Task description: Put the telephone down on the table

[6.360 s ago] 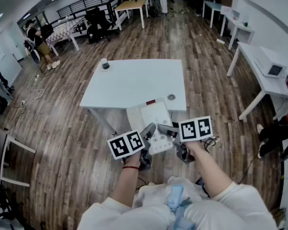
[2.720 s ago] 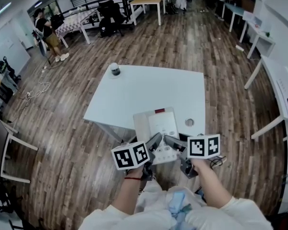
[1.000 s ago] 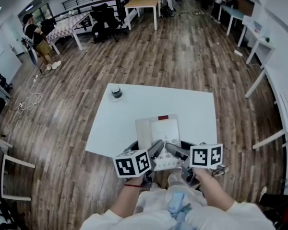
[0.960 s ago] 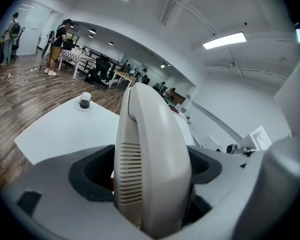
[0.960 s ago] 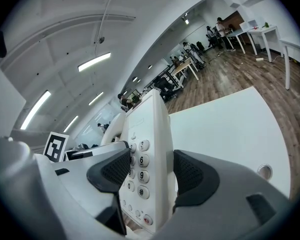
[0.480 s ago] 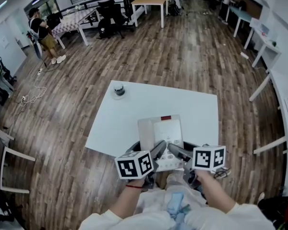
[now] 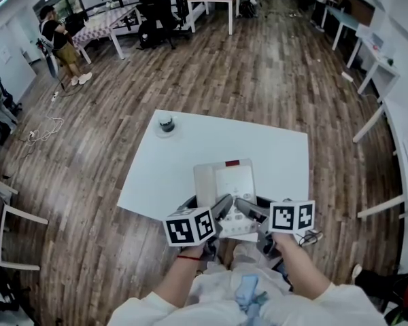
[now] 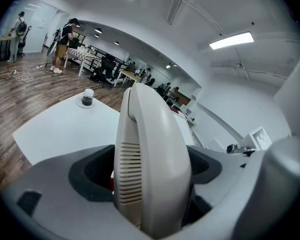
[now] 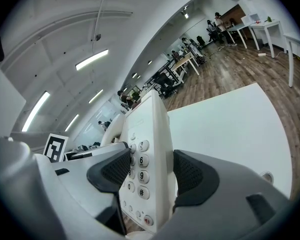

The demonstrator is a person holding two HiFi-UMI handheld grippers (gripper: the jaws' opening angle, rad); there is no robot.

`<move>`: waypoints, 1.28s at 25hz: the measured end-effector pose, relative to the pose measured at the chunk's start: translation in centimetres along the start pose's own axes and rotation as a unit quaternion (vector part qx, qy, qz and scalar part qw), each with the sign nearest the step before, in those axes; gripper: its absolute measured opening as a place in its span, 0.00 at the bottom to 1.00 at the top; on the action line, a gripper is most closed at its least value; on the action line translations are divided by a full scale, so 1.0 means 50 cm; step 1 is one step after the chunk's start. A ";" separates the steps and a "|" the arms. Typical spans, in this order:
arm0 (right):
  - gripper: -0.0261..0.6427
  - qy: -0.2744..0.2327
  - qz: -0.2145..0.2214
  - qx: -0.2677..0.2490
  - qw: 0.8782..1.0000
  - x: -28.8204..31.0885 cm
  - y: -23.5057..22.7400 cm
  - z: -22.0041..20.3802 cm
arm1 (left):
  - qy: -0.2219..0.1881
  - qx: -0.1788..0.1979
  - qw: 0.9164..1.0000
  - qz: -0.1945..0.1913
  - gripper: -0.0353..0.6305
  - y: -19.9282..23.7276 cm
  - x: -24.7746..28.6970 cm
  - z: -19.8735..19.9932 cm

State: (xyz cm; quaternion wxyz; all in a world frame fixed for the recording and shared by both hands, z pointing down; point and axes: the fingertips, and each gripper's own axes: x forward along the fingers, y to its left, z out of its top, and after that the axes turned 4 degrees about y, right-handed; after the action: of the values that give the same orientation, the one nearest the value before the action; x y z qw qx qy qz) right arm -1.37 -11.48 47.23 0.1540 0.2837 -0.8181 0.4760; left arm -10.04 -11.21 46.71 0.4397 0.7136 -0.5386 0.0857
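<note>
Since the earlier frames the person has closed on the white table (image 7: 279, 155). The telephone (image 7: 226, 185), formerly carried short of the near edge, now sits with its far part over the near half of the tabletop. Over the last half second the change is slight.

Left side: the left gripper (image 7: 219, 208) has its jaws clamped on the telephone's left flank, over the handset. Right side: the right gripper (image 7: 246, 209) has its jaws pinching the telephone's right edge beside the keypad.

Progress, as a judgement: the carry is nearly complete, but the placement is not done. Both grippers hold the telephone, and its near end appears to overhang the table's near edge. Whether its underside touches the tabletop cannot be told. What remains is to bring it fully over the table, lower it flat and release both grips.

View comparison: the head view alone shows the overall layout, with a small cup (image 7: 166, 123) at the table's far left corner, well apart from the telephone. The left gripper view shows the handset (image 8: 150, 149) with its slotted grille filling the gap between the jaws, and the cup (image 8: 87, 98) beyond. The right gripper view alone shows the keypad (image 9: 139, 174), the dark ribbed pads (image 9: 192, 176) on either side of the telephone body, and open tabletop (image 9: 225, 129) to the right.
</note>
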 end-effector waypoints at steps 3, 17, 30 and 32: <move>0.45 0.003 -0.002 0.004 1.000 0.014 -0.015 0.006 | 0.003 0.000 1.000 0.001 0.67 0.010 0.018 0.004; 0.45 0.019 -0.016 0.009 1.000 0.100 -0.113 0.038 | 0.006 -0.006 1.000 -0.006 0.67 0.073 0.138 0.014; 0.45 0.020 -0.014 0.013 1.000 0.177 -0.182 0.069 | 0.012 -0.005 1.000 0.001 0.67 0.128 0.225 0.034; 0.45 0.023 -0.013 0.014 1.000 0.183 -0.192 0.070 | 0.014 -0.007 1.000 0.002 0.67 0.133 0.236 0.032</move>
State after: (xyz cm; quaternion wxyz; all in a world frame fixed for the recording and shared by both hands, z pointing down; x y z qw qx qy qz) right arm -2.68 -21.13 56.92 0.1751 0.2854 -0.8036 0.4920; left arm -11.41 -20.75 56.34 0.4521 0.7081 -0.5344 0.0923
